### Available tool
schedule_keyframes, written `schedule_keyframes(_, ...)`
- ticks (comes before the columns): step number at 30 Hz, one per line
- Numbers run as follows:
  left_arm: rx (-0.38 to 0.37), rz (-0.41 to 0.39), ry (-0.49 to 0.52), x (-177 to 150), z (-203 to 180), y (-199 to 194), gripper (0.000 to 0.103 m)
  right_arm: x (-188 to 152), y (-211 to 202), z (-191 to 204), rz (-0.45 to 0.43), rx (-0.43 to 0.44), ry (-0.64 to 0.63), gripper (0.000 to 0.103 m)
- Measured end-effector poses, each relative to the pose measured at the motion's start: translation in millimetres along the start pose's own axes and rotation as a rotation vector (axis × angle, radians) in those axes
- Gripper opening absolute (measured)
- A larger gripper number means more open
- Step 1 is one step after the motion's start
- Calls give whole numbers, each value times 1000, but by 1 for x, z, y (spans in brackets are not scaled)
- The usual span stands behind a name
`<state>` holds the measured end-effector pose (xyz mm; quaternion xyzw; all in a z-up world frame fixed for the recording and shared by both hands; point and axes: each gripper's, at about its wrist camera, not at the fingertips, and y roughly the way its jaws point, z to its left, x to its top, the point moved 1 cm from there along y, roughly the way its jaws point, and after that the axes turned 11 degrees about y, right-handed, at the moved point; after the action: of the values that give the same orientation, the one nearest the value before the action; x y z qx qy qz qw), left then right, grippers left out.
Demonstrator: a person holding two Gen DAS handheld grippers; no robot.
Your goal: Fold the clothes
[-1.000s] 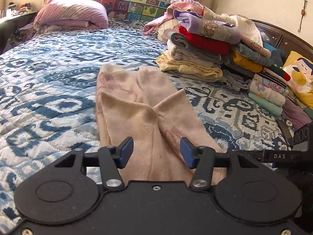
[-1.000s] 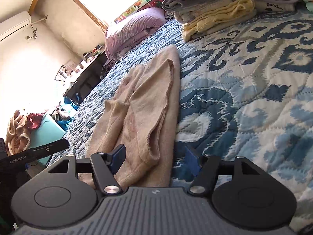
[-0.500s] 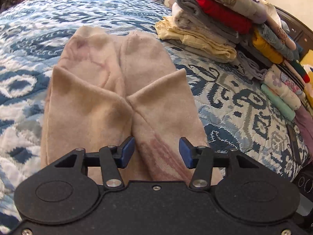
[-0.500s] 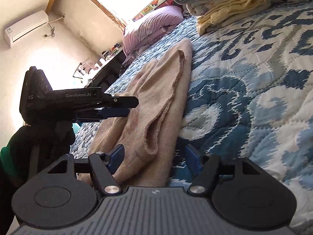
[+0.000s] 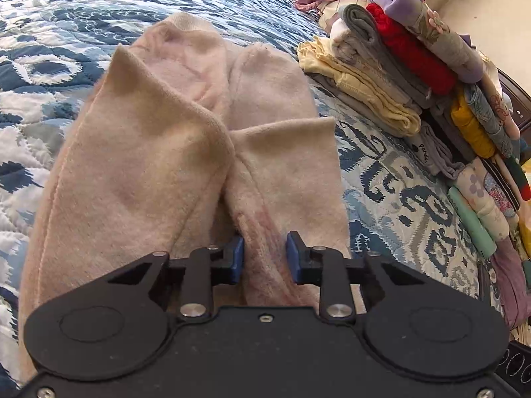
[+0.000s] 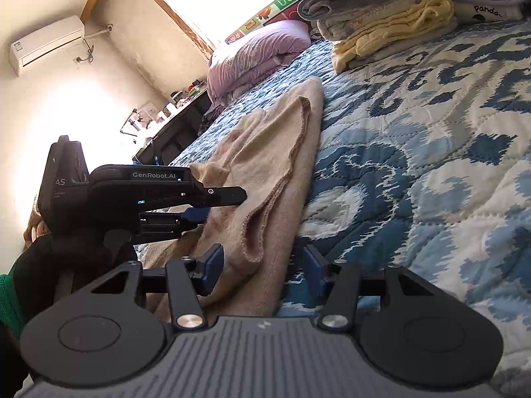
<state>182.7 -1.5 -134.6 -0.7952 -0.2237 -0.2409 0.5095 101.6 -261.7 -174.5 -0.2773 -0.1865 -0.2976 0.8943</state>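
Both my claws sit at the near hem of the beige fleece garment (image 5: pixel 186 152), which lies spread flat on the blue patterned quilt (image 5: pixel 398 192), its two halves lapped toward the middle. Judgement: a fold across its length comes next, hence a grip at each near corner.

Left gripper (image 5: pixel 264 254): the jaws have just been closing. A raised ridge of fleece, faintly pink-striped, runs between the blue pads (image 5: pixel 236 255). The gap is narrow, but whether the pads press the cloth yet I cannot tell. Seen from the right wrist camera, this claw points down into the fabric.

Right gripper (image 6: pixel 262 272): the jaws have also just been closing, and stand about half open. The garment's right edge, with its doubled hem, lies between them. The left pad is at the cloth; the right pad stands clear, over quilt. Nothing is gripped.

Placement rationale: the folded clothes stack (image 5: pixel 398 76) is parked along the far right of the bed, which keeps the working area free.

Legible writing: "GenRobot.AI" on the left claw's housing (image 6: pixel 156 175); "AS" on its rear block; "panda" on a grey folded item (image 6: pixel 488 3).
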Motion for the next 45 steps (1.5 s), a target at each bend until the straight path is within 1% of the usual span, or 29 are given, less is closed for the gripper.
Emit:
schedule_keyframes(1,-6,9,-5,1,0,-2,25,3,-1,-7,-3,14,51,53)
schedule_keyframes(2,-11,18,2,1,-1,-4,26,7,-2,-15,-9,30,108,50)
schedule_keyframes(3,-15,27,9,2,-3,-6,29,10,-4,-23,-18,46,162,48)
schedule_keyframes(5,-43,34,21,1,-5,-16,43,12,-9,-32,-45,66,228,46)
schedule_keyframes(7,-72,16,35,1,-5,-34,46,11,-13,-30,-53,60,222,47)
schedule_keyframes(8,-87,4,42,2,-3,-45,50,10,-13,-28,-53,57,208,48)
schedule_keyframes(12,-105,-65,35,11,15,-92,55,7,-14,-21,-43,55,161,48)
schedule_keyframes(16,-95,-108,2,13,37,-124,58,7,-13,-20,-44,56,169,49)
schedule_keyframes(18,-78,-117,4,11,44,-132,63,7,-14,-20,-49,55,177,49)
schedule_keyframes(19,-75,-117,-2,9,46,-134,66,7,-15,-20,-52,53,179,49)
schedule_keyframes(21,-87,-105,-21,5,51,-135,68,7,-17,-19,-53,52,181,50)
schedule_keyframes(23,-135,-93,-11,2,48,-134,68,6,-19,-19,-53,53,184,50)
schedule_keyframes(27,-185,-70,14,-1,25,-120,68,3,-21,-14,-46,55,173,51)
schedule_keyframes(30,-191,-36,23,-4,4,-94,68,0,-19,-9,-31,52,139,51)
schedule_keyframes(31,-171,-24,29,-6,-3,-83,67,-2,-18,-7,-23,51,125,51)
schedule_keyframes(32,-136,-14,36,-8,-10,-72,64,-3,-17,-5,-17,49,111,51)
schedule_keyframes(33,-101,-3,43,-9,-16,-60,60,-4,-16,-3,-11,46,98,51)
schedule_keyframes(34,-59,5,55,-11,-21,-50,53,-5,-16,-2,-6,44,86,51)
schedule_keyframes(35,-13,12,71,-13,-25,-41,52,-6,-15,-1,-3,43,77,51)
schedule_keyframes(36,8,18,61,-16,-26,-34,50,-7,-15,0,-2,43,70,51)
schedule_keyframes(38,5,25,8,-22,-24,-24,38,-7,-15,-1,-3,49,72,51)
schedule_keyframes(39,4,15,-3,-26,-24,-23,37,-7,-16,-3,-5,51,80,51)
schedule_keyframes(41,-5,-6,-21,-31,-22,-22,26,-6,-17,-7,-9,55,97,51)
schedule_keyframes(42,-13,-15,-32,-33,-20,-22,23,-5,-17,-9,-11,58,105,51)
schedule_keyframes(44,-63,-15,-47,-32,-21,-22,12,-4,-18,-11,-13,63,112,51)
schedule_keyframes(45,-104,-7,-35,-31,-26,-22,11,-4,-19,-11,-14,68,113,51)
